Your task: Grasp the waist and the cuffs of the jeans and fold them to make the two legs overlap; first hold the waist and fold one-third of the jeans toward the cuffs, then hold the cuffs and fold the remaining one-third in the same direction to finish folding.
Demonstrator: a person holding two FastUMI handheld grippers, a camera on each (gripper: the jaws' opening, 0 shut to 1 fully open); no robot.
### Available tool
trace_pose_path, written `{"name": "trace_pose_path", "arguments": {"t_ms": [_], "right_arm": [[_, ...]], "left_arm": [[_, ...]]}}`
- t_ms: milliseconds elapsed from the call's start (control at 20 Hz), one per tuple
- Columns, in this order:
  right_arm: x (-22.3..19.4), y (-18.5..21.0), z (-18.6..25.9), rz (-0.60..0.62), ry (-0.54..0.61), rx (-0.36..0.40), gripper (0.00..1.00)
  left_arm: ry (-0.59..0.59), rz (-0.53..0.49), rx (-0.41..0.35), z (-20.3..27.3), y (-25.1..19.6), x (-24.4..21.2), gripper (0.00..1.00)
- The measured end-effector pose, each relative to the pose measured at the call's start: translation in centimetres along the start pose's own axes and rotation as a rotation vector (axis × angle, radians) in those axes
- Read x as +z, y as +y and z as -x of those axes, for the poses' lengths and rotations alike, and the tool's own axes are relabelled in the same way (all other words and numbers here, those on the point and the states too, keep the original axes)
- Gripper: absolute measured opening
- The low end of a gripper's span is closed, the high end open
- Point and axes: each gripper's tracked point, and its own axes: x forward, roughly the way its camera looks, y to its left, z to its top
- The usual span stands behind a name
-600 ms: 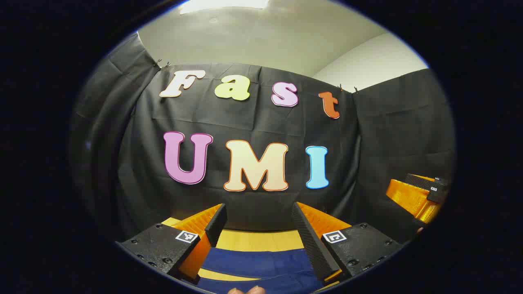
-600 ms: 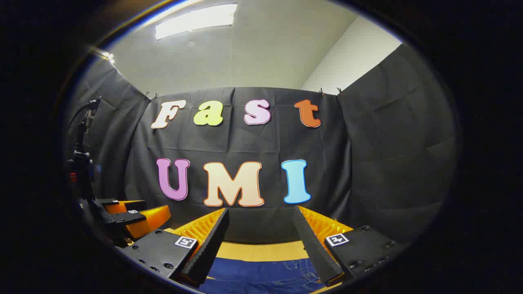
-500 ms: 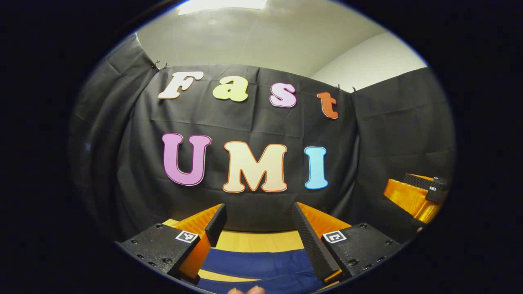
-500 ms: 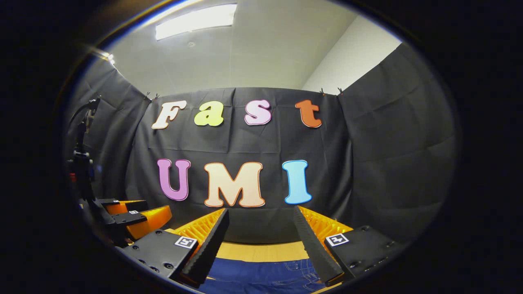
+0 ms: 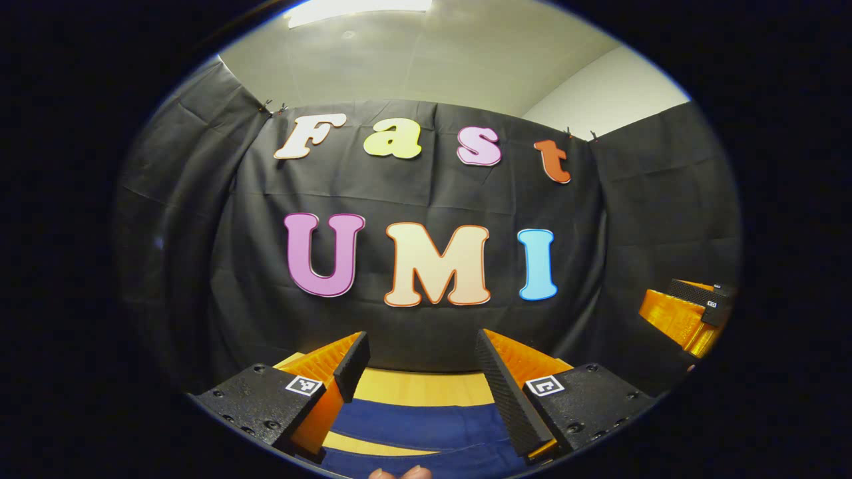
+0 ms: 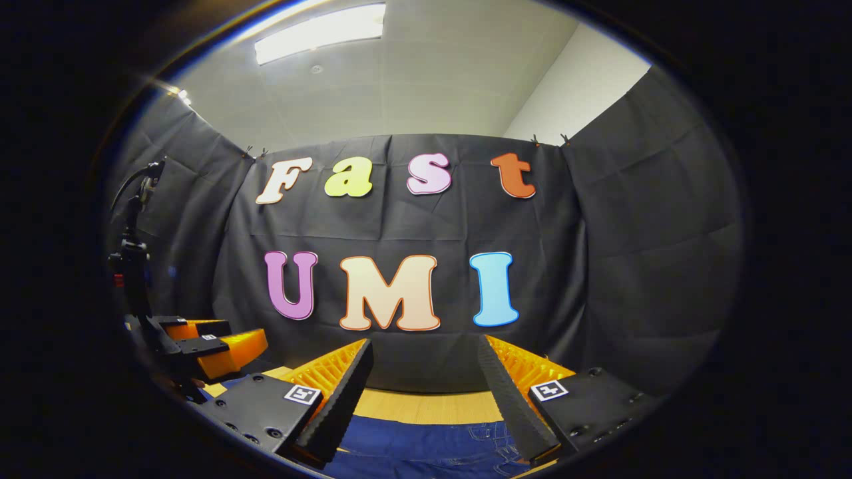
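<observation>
Dark blue jeans [image 5: 426,426] lie flat on the wooden table [image 5: 419,389], low in the left gripper view. A strip of table shows between two bands of denim. My left gripper [image 5: 421,346] hangs open above them, nothing between its fingers. In the right gripper view the jeans [image 6: 426,442] show stitched seams, with my right gripper [image 6: 426,352] open over them. The left gripper [image 6: 213,346] appears at the left of that view, and the right gripper [image 5: 689,313] at the right edge of the left gripper view.
Black cloth walls close the booth at the back and on both sides. A dark stand with cables [image 6: 133,253] rises at the left of the right gripper view. Fingertips of a hand [image 5: 399,473] peek in at the bottom of the left gripper view.
Both views have shifted slightly: the back wall sits a bit to the right and higher than before, and a little more table and denim shows. Both grippers stay open.
</observation>
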Motion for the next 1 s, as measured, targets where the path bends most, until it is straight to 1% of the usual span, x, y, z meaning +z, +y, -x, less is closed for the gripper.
{"name": "trace_pose_path", "arguments": {"t_ms": [50, 100, 150, 200, 250, 300, 350, 450, 550, 600, 700, 750, 900, 1000], "right_arm": [[-0.1, 0.2, -0.1, 0.001, -0.009, 0.015, 0.98], [-0.3, 0.4, -0.3, -0.005, -0.019, 0.030, 0.98], [-0.4, 0.8, -0.3, -0.016, -0.030, 0.050, 0.98], [-0.6, 1.5, -0.4, -0.031, -0.035, 0.072, 0.99], [-1.1, 2.0, -0.4, -0.047, -0.031, 0.088, 0.98], [-1.5, 2.6, -0.5, -0.058, -0.016, 0.098, 0.98], [-2.0, 3.1, -0.4, -0.068, -0.005, 0.102, 0.98], [-2.3, 4.3, -0.2, -0.079, 0.002, 0.094, 0.98], [-3.4, 5.4, -0.1, -0.073, 0.030, 0.064, 0.98], [-4.0, 6.3, 0.3, -0.079, 0.048, 0.061, 0.98], [-4.6, 8.6, 1.0, -0.094, 0.065, 0.060, 0.98], [-5.3, 9.3, 1.3, -0.094, 0.089, 0.050, 0.99], [-6.8, 11.9, 2.5, -0.094, 0.128, 0.032, 0.99], [-8.2, 13.3, 3.4, -0.095, 0.157, 0.020, 0.99]], "left_arm": [[-0.002, 0.005, 0.015, 0.3, 0.5, -0.2, 0.93], [0.004, 0.004, 0.032, 0.7, 1.0, -0.3, 0.95], [0.005, -0.005, 0.058, 1.2, 2.1, -0.5, 0.93], [0.003, -0.026, 0.080, 1.9, 3.2, -0.4, 0.95], [-0.002, -0.052, 0.102, 2.4, 4.5, -0.4, 0.92], [0.001, -0.080, 0.112, 3.0, 5.8, -0.5, 0.95], [0.012, -0.112, 0.111, 3.6, 6.9, -1.1, 0.93], [0.041, -0.208, 0.117, 4.5, 10.5, -2.1, 0.93], [0.092, -0.289, 0.116, 5.3, 14.0, -3.7, 0.96], [0.130, -0.309, 0.103, 5.8, 15.4, -4.8, 1.00], [0.192, -0.346, 0.066, 7.1, 18.1, -7.0, 1.00], [0.224, -0.375, 0.051, 7.7, 19.6, -8.1, 0.95], [0.316, -0.497, -0.018, 9.1, 23.0, -11.8, 0.95], [0.388, -0.521, -0.062, 11.1, 25.0, -14.7, 0.95]]}}
